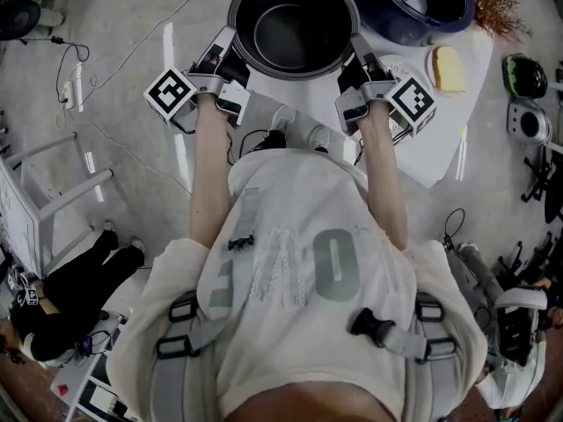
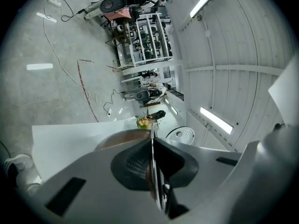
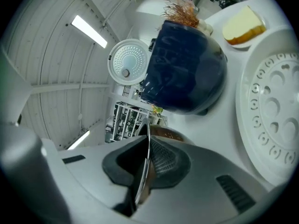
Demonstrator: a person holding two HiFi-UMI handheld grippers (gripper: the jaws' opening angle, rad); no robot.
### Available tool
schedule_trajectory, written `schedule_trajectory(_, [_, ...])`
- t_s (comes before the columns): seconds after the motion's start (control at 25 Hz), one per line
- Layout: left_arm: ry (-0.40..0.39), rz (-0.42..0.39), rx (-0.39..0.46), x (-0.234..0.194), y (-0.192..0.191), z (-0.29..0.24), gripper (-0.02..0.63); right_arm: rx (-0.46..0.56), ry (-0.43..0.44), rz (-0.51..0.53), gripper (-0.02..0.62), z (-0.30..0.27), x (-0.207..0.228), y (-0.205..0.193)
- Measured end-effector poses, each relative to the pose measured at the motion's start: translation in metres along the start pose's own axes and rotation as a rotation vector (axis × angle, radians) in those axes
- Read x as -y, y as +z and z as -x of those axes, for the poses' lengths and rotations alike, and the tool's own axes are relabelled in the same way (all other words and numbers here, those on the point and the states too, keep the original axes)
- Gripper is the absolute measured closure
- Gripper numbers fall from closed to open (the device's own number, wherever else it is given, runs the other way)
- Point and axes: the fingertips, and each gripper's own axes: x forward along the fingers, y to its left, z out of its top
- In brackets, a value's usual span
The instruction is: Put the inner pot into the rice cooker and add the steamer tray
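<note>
The rice cooker [image 1: 409, 3] at 1 o'clock is cut off by the top edge, and the right gripper [image 1: 356, 55] hides most of the white steamer tray [image 3: 273, 120]. The empty inner pot [image 1: 293, 25] is at 12 o'clock, its rim pinched tight by the left gripper [image 1: 230, 47] and the right gripper.

The shirt [image 1: 299, 202] bears large faded characters, perhaps an "O" among them; nothing else reads clearly.
</note>
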Motion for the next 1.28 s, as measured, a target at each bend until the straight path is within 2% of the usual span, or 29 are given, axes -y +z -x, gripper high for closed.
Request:
schedule_trajectory(0.2, [-0.039, -0.044, 0.007, 0.032, 0.008, -0.02, 0.574, -0.006, 0.005, 0.129, 0.569, -0.009, -0.025, 0.024])
schedule_trajectory(0.6, [-0.145, -0.097, -0.031, 0.085, 0.01, -0.054, 0.574, 0.036, 0.002, 0.252, 0.563, -0.005, -0.063, 0.062])
schedule_trajectory(0.76, [-0.197, -0.128, -0.045, 0.12, 0.017, -0.065, 0.574, 0.048, 0.039, 0.268, 0.563, -0.003, -0.094, 0.08])
schedule_trajectory(1.0, [-0.314, -0.206, -0.054, 0.181, 0.026, -0.082, 0.574, 0.105, 0.076, 0.347, 0.561, 0.0, -0.137, 0.109])
schedule_trajectory(1.16, [-0.36, -0.224, -0.078, 0.206, 0.026, -0.087, 0.574, 0.157, 0.111, 0.365, 0.561, 0.008, -0.16, 0.119])
schedule_trajectory(1.28, [-0.391, -0.24, -0.101, 0.228, 0.013, -0.111, 0.574, 0.197, 0.116, 0.389, 0.561, 0.018, -0.17, 0.149])
